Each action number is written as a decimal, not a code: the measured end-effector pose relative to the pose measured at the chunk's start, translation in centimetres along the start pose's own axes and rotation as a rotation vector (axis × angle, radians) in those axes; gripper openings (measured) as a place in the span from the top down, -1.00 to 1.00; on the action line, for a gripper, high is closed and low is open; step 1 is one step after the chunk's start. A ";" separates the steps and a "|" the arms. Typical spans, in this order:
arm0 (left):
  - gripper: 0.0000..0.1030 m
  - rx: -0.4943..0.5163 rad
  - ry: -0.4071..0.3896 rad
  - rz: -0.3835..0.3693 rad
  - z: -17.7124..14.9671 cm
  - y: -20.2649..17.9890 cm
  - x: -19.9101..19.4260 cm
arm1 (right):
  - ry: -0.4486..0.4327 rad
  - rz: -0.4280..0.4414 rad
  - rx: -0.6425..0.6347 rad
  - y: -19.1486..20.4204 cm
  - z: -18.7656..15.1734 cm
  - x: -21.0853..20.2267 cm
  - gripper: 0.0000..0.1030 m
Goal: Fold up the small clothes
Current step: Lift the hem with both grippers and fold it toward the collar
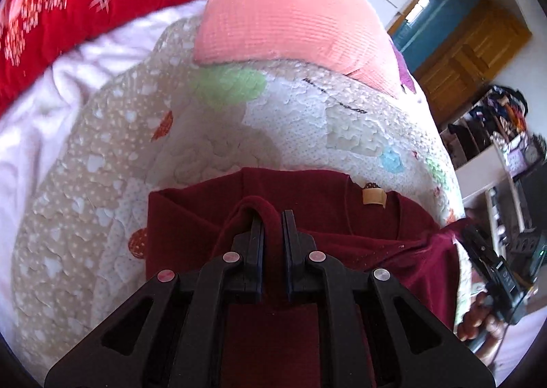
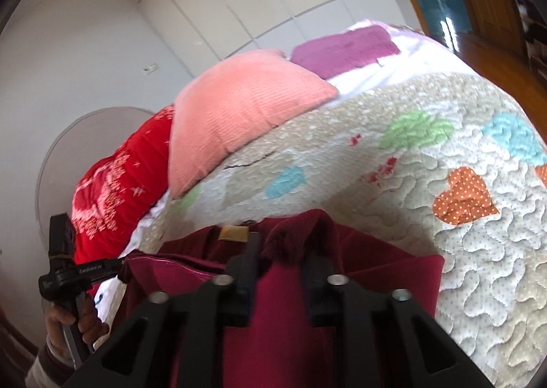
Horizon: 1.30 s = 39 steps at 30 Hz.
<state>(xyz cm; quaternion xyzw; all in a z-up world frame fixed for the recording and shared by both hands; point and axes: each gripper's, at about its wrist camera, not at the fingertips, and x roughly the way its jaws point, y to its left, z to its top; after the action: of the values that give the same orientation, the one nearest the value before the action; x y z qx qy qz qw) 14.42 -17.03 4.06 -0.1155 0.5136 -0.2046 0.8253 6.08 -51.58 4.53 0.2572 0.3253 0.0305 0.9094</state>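
A dark red garment [image 1: 307, 217] with a tan neck label [image 1: 374, 198] lies on the patchwork quilt [image 1: 205, 135]. My left gripper [image 1: 273, 217] is shut on a fold of the dark red garment, which bunches up between the fingers. In the right wrist view the same garment [image 2: 376, 271] spreads under my right gripper [image 2: 283, 244], which is shut on another raised fold of it; the tan label [image 2: 234, 234] shows just left of the fingers. The other hand-held gripper shows at the right edge of the left wrist view [image 1: 492, 268] and at the left edge of the right wrist view [image 2: 68, 271].
A pink cushion [image 1: 283, 5] and a red blanket [image 1: 68, 5] lie at the head of the bed, with a purple cloth [image 2: 345, 46] beyond. A wooden door [image 1: 471, 49] and cluttered shelves [image 1: 495, 121] stand to the right.
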 end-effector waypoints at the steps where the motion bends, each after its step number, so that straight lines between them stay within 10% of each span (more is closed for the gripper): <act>1: 0.81 -0.009 -0.001 -0.014 0.0 0.2 -0.2 | -0.014 -0.025 0.010 -0.2 0.2 -0.1 -0.13; 6: 0.51 -0.018 -0.021 -0.042 0.0 0.8 -2.4 | -0.102 -0.020 0.047 -0.9 0.8 -3.5 -0.16; 9: -0.16 -0.023 -0.130 0.006 -0.2 1.2 -5.0 | -0.068 -0.056 -0.050 0.0 0.2 -4.4 -0.17; 15: -0.23 -0.024 -0.142 -0.012 -0.4 1.0 -6.3 | 0.048 -0.168 -0.215 1.0 -2.1 -1.0 -0.17; 18: -0.23 0.000 -0.130 -0.002 -0.8 0.3 -5.8 | 0.126 -0.255 -0.239 0.9 -2.6 1.9 0.70; 21: -0.23 0.027 -0.120 0.016 -1.4 -0.4 -4.7 | 0.071 -0.296 -0.258 1.1 -2.7 1.0 0.84; 30: -0.23 0.011 -0.024 0.139 -3.4 0.7 -0.1 | 0.075 -0.416 -0.183 -1.6 -2.1 1.7 0.83; 33: -0.23 0.045 -0.045 0.141 -4.3 0.6 -1.9 | 0.017 -0.408 -0.144 -1.0 -2.0 -0.8 0.21; 39: -0.23 0.110 -0.067 0.150 -8.1 -0.3 -4.3 | 0.024 -0.179 -0.163 3.9 -2.4 -3.0 0.09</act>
<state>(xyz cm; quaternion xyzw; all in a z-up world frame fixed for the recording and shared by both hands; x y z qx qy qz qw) 5.39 -15.12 3.99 -0.0379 0.4809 -0.1664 0.8600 2.70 -47.80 6.64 0.1520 0.3543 -0.0215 0.9224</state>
